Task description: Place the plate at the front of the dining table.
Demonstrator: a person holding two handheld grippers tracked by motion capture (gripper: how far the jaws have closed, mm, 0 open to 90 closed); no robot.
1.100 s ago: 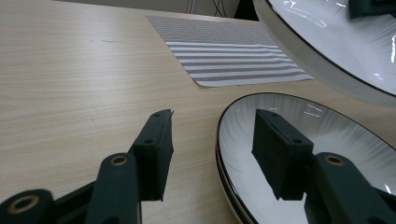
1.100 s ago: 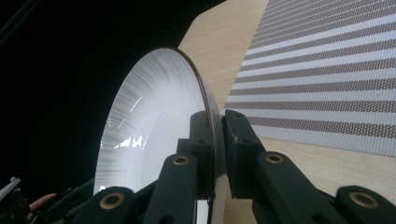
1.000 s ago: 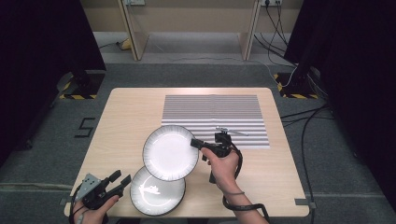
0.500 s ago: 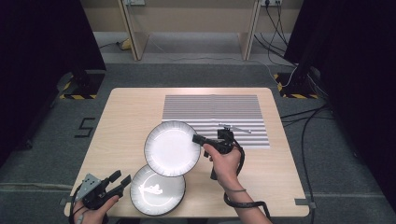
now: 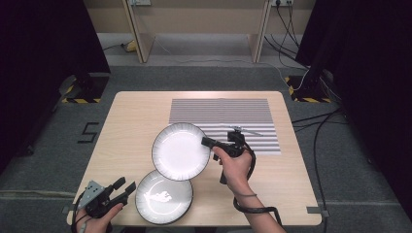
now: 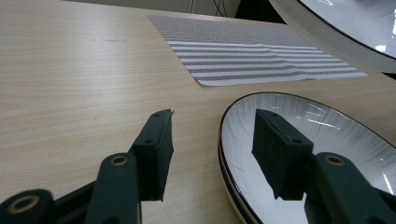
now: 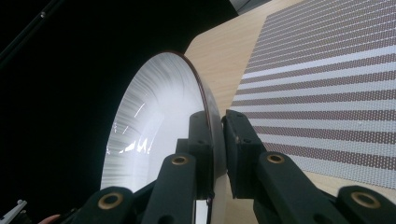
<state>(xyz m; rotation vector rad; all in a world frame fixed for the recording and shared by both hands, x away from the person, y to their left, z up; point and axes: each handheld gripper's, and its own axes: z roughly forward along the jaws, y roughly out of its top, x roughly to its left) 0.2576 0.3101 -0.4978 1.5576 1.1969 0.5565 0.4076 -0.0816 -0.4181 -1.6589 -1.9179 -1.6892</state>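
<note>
Two white plates with dark rims are in play on the wooden table (image 5: 131, 126). My right gripper (image 5: 208, 142) is clamped on the rim of the raised plate (image 5: 180, 151), its jaws pinching the edge from both sides; in the right gripper view that plate (image 7: 154, 126) stands nearly on edge beside the striped mat (image 7: 327, 93). The other plate (image 5: 163, 196) lies flat near the table's front edge, partly under the raised one. My left gripper (image 5: 123, 187) sits just left of it with jaws apart, gripping nothing, one jaw over the plate's rim (image 6: 224, 140) in the left gripper view
</note>
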